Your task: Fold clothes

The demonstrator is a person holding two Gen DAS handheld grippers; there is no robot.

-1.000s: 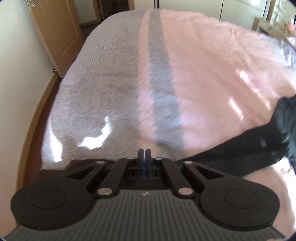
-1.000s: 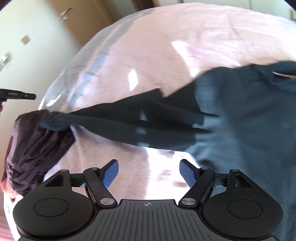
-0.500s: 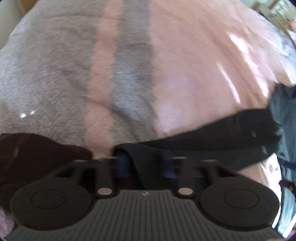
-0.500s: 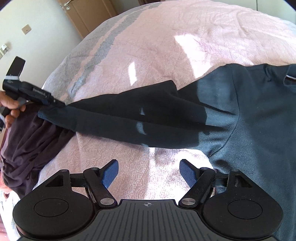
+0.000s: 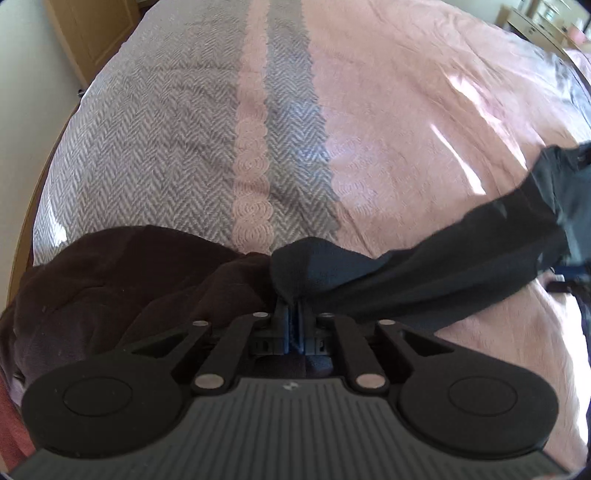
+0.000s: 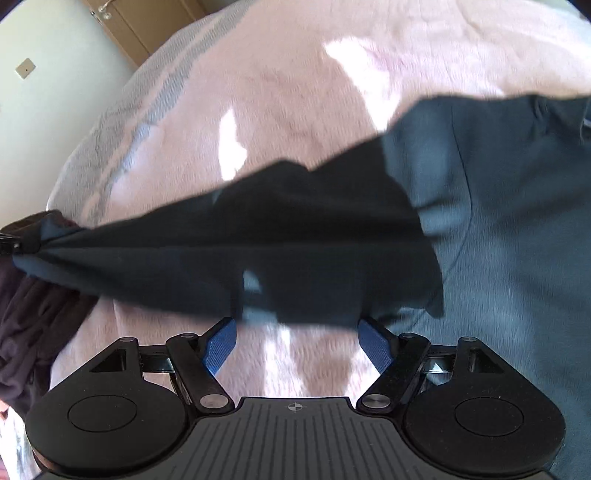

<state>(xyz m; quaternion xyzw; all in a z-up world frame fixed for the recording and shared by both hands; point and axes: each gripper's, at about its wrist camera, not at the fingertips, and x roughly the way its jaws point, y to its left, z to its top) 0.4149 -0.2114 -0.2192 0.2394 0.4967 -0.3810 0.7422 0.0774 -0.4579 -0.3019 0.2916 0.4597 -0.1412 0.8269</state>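
Observation:
A dark teal long-sleeved shirt (image 6: 509,206) lies spread on the pink bedspread at the right. Its sleeve (image 6: 229,254) stretches leftward, lifted off the bed. My left gripper (image 5: 294,314) is shut on the sleeve's cuff (image 5: 306,266), and the sleeve (image 5: 461,258) runs from it to the right. At the far left of the right wrist view the left gripper (image 6: 14,240) shows pinching the cuff. My right gripper (image 6: 297,343) hovers open just below the sleeve, its blue pads (image 6: 219,345) holding nothing.
A crumpled dark brown garment (image 5: 122,280) lies at the bed's near left corner, also seen as a brown garment (image 6: 33,332). The bedspread (image 5: 406,110) is pink with grey herringbone bands (image 5: 155,140). A wooden door (image 6: 140,22) and wall stand beyond the bed.
My left gripper opened, took the cuff, and is now shut on it, pulling the sleeve taut leftward. The right gripper moved closer to the sleeve and stayed open.

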